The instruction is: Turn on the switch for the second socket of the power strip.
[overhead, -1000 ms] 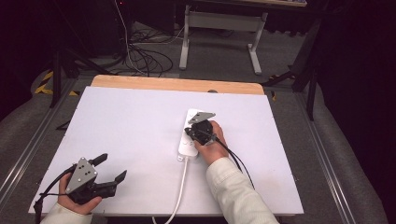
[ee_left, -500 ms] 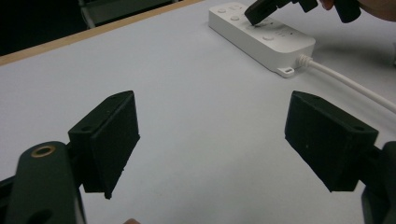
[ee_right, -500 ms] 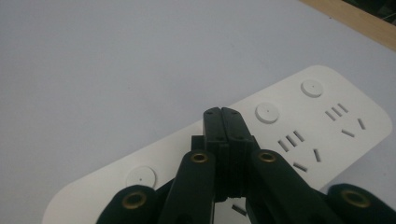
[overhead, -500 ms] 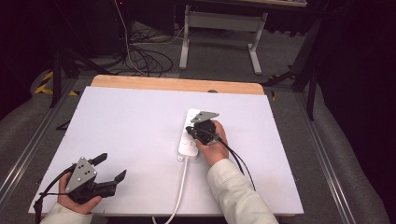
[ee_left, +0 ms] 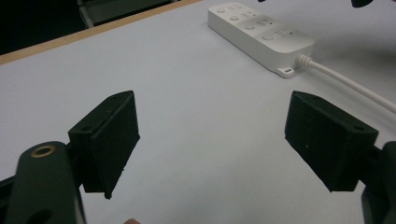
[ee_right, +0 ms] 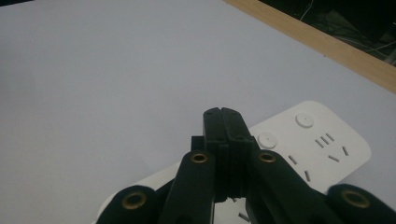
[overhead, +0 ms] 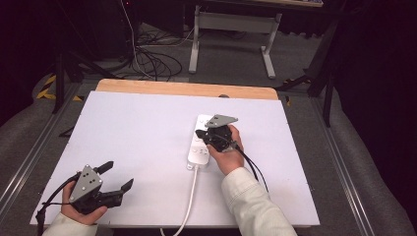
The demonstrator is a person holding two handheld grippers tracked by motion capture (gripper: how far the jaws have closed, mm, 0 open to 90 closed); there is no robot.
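Nearest the person, the left gripper point(overhead: 118, 177) sits idle at the table's near corner, its jaws spread wide with nothing but bare white table point(ee_left: 187, 116) between them. From its own view, the power strip point(ee_left: 261, 35) lies well beyond the open fingers point(ee_left: 114, 140), off to their far right, with its white cord point(ee_left: 348, 84) trailing back past the right-hand finger.

Farther out, the right gripper point(overhead: 200, 133) is over the power strip point(overhead: 204, 142), its jaws pressed tightly together with nothing held between them. In the right gripper view the closed fingertips point(ee_right: 222, 116) hang just above the strip's top face, close beside a round button point(ee_right: 267, 138), a second button point(ee_right: 304, 120) lying just beyond.

By my reckoning the job is pressing one of those switches with the shut tips; the approach looks done, while the press itself I cannot confirm.

Against the second before, hardly anything differs: the right gripper has only edged slightly, and the left one stays parked.
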